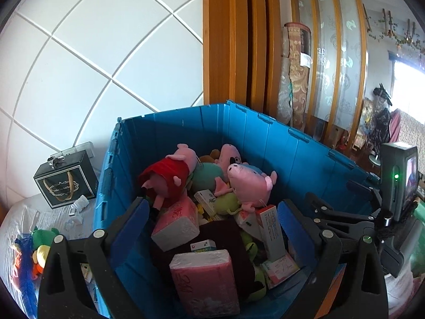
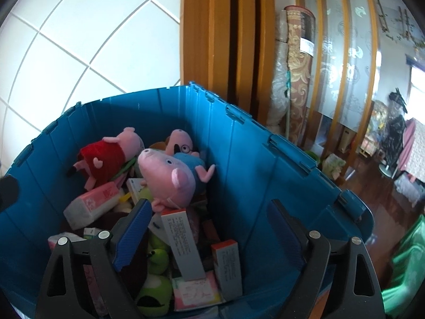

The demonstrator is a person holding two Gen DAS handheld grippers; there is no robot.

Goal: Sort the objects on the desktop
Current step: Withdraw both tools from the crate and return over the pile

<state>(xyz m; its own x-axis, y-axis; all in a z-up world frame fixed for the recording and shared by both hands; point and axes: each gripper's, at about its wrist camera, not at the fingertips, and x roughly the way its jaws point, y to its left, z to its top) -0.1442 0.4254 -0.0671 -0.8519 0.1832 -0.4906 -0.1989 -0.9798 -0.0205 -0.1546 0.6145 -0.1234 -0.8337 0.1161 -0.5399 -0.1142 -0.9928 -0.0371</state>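
- While both grippers hang over the blue crate [image 2: 239, 138], the right gripper [image 2: 209, 228] stands with its jaws spread wide and nothing pinched; a grey carton [image 2: 183, 242] lies between them, untouched by either pad.
- That carton's long axis runs from the upper left toward the lower right of the right wrist view, roughly along the fingers rather than across them, so a pinch across its narrow width looks feasible.
- Just right of it a second, shorter carton with an orange end [image 2: 228, 265] leans against the crate's inner wall, and a green plush [image 2: 156, 273] sits at lower left.
- Further up the frame lies a pink pig plush in blue [image 2: 170, 178], touching the top of the grey carton, with a pig in a red dress [image 2: 106, 156] behind it.
- The left gripper [image 1: 212, 228] is likewise spread and empty, above a pink tissue pack [image 1: 204, 279] at lower centre of its view.
- By this judgement the right hand is nearer the cartons, the left nearer the tissue packs.
- On the cloth at lower left of the left wrist view, toys [image 1: 39, 250] and a black box [image 1: 66, 180] remain outside the crate.
- Lower layers of the pile are buried, the carton print is unreadable, and the crate's near wall is cut off by the frame.
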